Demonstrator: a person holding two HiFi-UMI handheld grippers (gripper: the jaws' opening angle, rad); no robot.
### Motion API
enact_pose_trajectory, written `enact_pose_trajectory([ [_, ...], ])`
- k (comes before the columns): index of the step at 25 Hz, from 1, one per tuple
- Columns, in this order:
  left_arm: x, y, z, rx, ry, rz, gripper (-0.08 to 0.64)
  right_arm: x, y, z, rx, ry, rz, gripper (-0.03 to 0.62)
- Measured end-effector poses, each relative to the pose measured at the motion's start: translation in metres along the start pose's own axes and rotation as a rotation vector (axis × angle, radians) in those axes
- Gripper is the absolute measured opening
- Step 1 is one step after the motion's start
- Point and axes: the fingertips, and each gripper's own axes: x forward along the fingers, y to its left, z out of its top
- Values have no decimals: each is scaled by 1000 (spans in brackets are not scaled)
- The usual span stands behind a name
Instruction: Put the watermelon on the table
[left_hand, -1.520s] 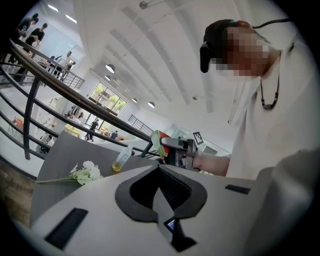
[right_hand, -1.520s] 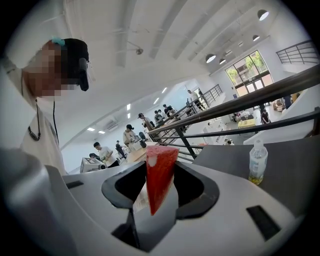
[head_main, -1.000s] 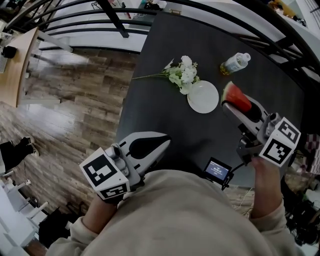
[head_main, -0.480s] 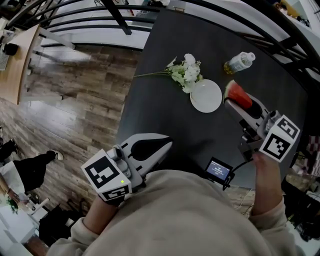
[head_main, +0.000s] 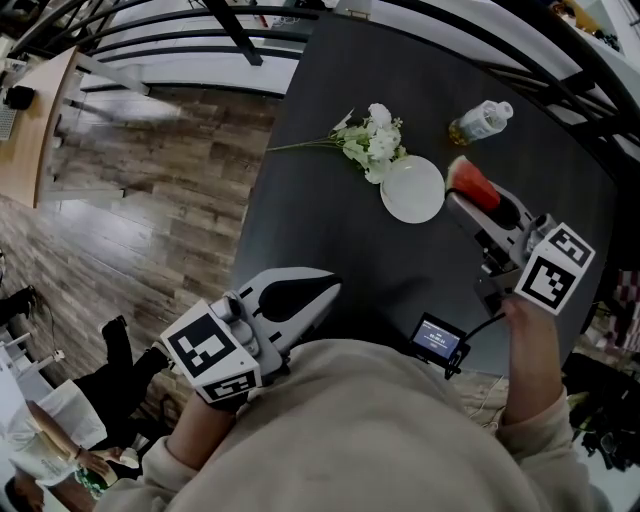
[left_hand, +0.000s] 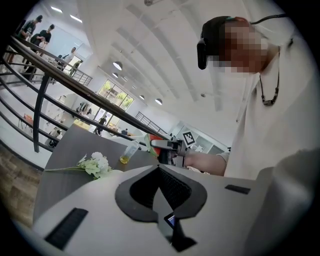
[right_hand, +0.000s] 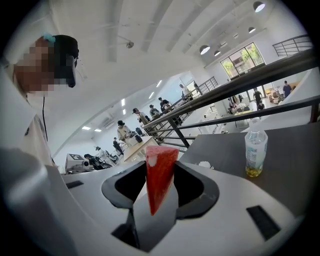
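– Grip status?
– Right gripper (head_main: 458, 203) clamps the watermelon (head_main: 478, 187) over the table (head_main: 330, 200). Left gripper (head_main: 330, 287), at seven o'clock of it, is closed and empty.
– Step?
– Carrying, I judge. Next: lower onto bare tabletop, then release.
– Surroundings?
– Plate (head_main: 412, 190) at nine o'clock of the watermelon, bottle (head_main: 480, 122) at twelve, flowers (head_main: 372, 142) at ten. Wood floor (head_main: 150, 210) and railings (head_main: 200, 40) lie beyond.

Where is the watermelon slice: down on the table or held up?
Held up. The right gripper clamps the watermelon slice between its jaws, pointing up, off the dark table.
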Motion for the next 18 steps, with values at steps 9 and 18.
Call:
enact_pose_trajectory([
  [9,0,4,-4,-15,3,5,3,9,-14,-8,22,19,-8,187],
  [18,-2,9,-8,-35,3,24,3,21,-30,-20,22,57,-20,187],
])
